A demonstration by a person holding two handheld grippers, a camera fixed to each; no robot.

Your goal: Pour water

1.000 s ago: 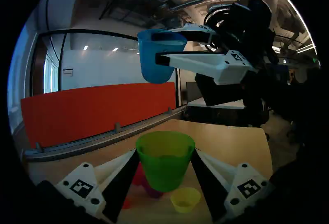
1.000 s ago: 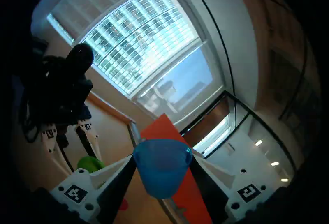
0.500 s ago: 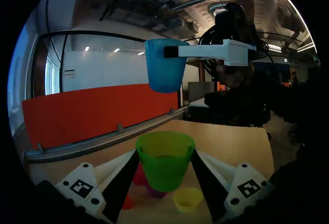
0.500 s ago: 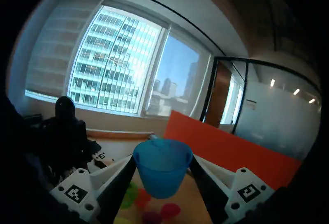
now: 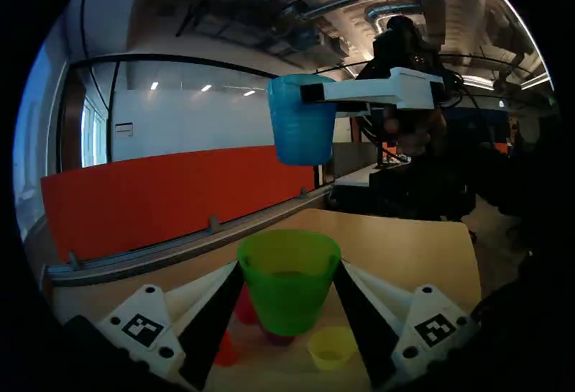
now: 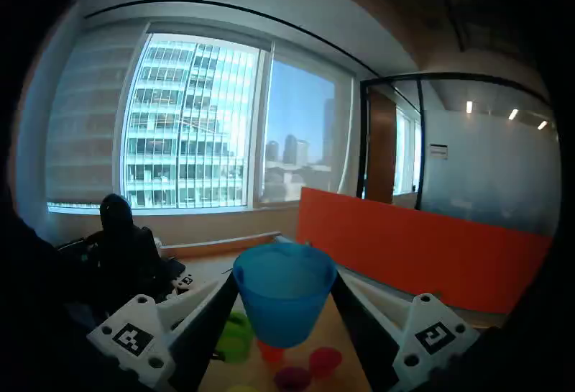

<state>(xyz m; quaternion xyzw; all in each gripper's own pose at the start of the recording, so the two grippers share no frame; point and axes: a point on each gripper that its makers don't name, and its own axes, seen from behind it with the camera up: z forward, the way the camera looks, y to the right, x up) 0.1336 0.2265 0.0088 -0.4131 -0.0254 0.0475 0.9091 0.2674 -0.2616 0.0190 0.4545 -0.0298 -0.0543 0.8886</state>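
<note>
In the left gripper view, my left claw [image 5: 289,277] is closed on the green cup [image 5: 289,302], one finger on each side, holding it upright above the counter [image 5: 410,241]. A faint darker line low inside the cup may be a shallow water level (I would not swear to it). Higher up and farther off, the right claw [image 5: 298,97] grips the blue cup [image 5: 300,129] near its rim. That cup stands upright, well apart from the green one, and nothing runs from it. A small yellow cup [image 5: 329,347] sits on the counter below.

In the right gripper view, the blue cup is pinched between the right claw's fingers with its mouth facing up; I cannot tell whether it holds water. The green cup shows below it to the left, with small red and pink cups on the counter beside it.

My read: both cups are grasped and raised, and no pour is under way. If water remains, the blue cup must come over the green rim and tip.
</note>
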